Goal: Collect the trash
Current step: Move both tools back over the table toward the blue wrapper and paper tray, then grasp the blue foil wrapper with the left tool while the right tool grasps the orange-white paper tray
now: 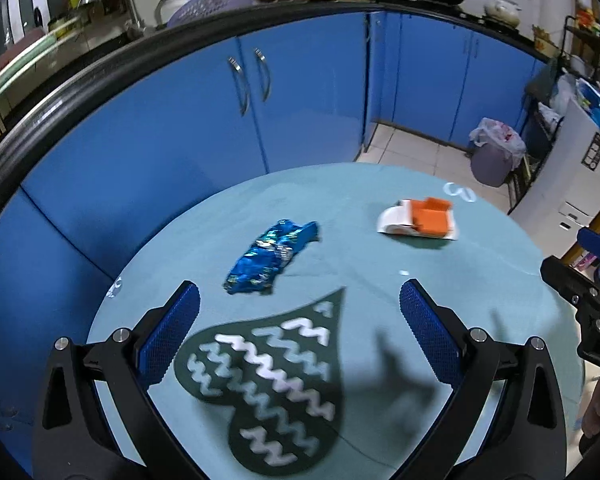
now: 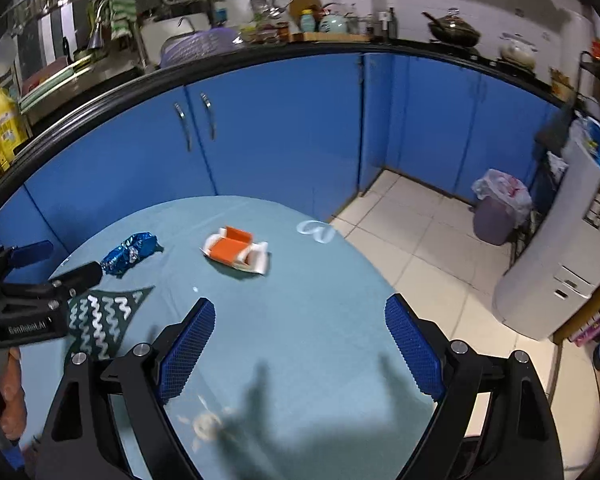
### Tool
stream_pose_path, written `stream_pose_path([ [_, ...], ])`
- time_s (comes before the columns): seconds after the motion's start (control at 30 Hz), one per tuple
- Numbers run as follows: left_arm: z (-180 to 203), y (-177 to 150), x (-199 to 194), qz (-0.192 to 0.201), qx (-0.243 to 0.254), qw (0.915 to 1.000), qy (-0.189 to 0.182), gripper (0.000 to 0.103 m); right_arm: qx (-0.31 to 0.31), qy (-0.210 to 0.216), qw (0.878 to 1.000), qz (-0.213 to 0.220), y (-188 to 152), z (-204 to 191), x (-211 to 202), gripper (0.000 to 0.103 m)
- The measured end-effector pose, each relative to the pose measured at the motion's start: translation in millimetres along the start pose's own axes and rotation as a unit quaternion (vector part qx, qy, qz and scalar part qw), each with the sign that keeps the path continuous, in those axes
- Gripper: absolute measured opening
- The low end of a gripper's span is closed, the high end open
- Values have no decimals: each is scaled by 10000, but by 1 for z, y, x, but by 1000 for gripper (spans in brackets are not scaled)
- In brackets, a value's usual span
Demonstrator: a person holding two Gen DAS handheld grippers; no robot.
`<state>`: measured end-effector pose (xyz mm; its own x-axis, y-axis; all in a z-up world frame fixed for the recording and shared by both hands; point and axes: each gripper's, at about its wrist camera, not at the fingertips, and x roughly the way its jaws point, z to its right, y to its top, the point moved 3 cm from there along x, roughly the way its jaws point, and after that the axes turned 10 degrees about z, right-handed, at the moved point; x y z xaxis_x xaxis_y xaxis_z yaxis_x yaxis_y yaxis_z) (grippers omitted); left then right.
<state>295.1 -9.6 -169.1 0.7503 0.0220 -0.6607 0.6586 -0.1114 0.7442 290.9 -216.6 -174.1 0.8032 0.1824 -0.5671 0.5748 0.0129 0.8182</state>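
Note:
A crumpled blue foil wrapper (image 1: pixel 274 256) lies on the round teal table (image 1: pixel 360 200), just beyond my left gripper (image 1: pixel 300 300), which is open and empty above the table. A flattened orange and white carton (image 1: pixel 420 220) lies further right. In the right wrist view the carton (image 2: pixel 236 254) lies ahead and left of my right gripper (image 2: pixel 300 316), which is open and empty. The wrapper (image 2: pixel 130 254) is at the left there, next to the left gripper (image 2: pixel 56 264).
A dark green heart-shaped mat (image 1: pixel 272 384) with white zigzags lies under the left gripper. A lined grey trash bin (image 2: pixel 496 212) stands on the tiled floor at the right, by a white fridge (image 2: pixel 560 248). Blue cabinets (image 2: pixel 280 132) curve behind the table.

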Motion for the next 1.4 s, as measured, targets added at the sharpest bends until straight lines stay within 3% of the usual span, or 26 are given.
stream_pose_path([
  [0.6, -32, 5, 57, -130, -193, 9997, -70, 99, -421, 164, 9988, -186, 18, -47, 67, 85],
  [1.0, -38, 8, 92, -397, -351, 9984, -179, 98, -606, -44, 9967, -537, 17, -55, 118, 85],
  [1.23, -41, 1, 106, -582, -356, 9977, -40, 79, -599, -1, 9957, -709, 11, -57, 129, 85],
  [1.27, -42, -1, 107, -620, -377, 9974, -30, 75, -588, 5, 9958, -696, 10, -57, 129, 81],
  [1.37, -44, -3, 107, -622, -445, 9971, 22, 72, -597, 99, 9951, -781, 4, -60, 128, 49],
  [1.4, -43, -3, 106, -621, -468, 9970, 11, 69, -588, 138, 9952, -770, 4, -60, 126, 47],
])
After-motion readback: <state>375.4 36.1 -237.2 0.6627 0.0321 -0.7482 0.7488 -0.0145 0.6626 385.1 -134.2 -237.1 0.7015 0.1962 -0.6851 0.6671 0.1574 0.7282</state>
